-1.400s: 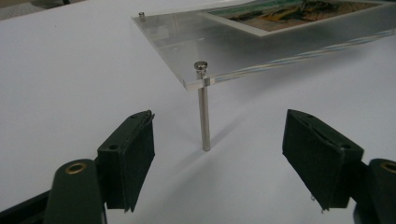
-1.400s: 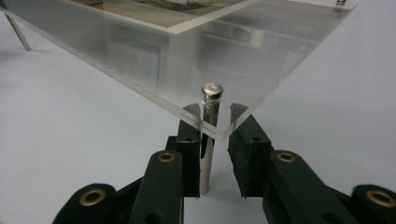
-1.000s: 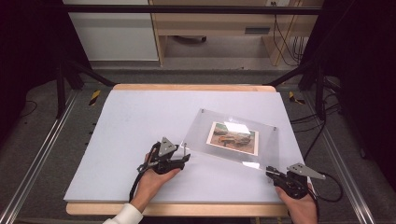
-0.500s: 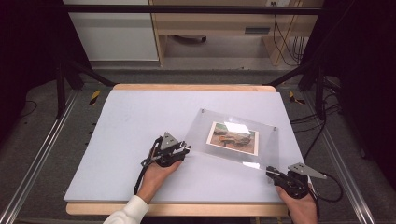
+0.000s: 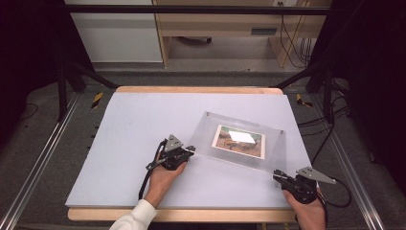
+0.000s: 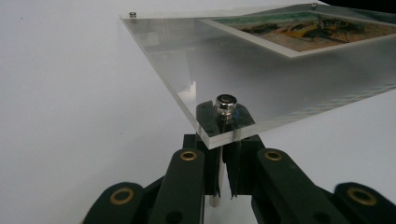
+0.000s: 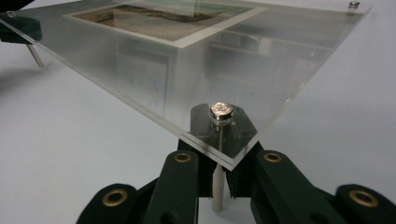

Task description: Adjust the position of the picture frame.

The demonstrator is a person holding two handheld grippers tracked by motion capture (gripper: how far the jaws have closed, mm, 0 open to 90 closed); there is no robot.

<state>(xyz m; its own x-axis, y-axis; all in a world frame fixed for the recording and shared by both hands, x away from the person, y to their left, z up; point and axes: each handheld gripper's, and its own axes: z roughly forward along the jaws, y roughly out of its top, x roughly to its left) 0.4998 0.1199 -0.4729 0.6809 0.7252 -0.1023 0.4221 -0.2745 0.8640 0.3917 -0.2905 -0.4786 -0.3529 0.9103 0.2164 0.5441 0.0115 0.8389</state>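
A clear acrylic picture frame (image 5: 270,153) holding a photo (image 5: 238,141) stands on thin metal posts on the white table top (image 5: 134,134). My left gripper (image 5: 190,149) is at its near-left corner. In the left gripper view the left gripper (image 6: 223,128) has just been closing and is shut on the post (image 6: 215,189) under the silver cap (image 6: 225,102). My right gripper (image 5: 277,175) is at the near-right corner. In the right gripper view the right gripper (image 7: 218,137) is shut on that corner's post (image 7: 217,191) below its cap (image 7: 221,111).
The table's wooden front edge (image 5: 191,214) runs just below both hands. Metal rails (image 5: 43,158) flank the table. Yellow-and-black tools (image 5: 97,99) lie on the floor at both far corners. A wooden bench (image 5: 225,28) stands behind.
My left gripper has edged a little toward the frame's near-left corner, and its jaws have closed on the post there. The right hand and the frame have stayed put.
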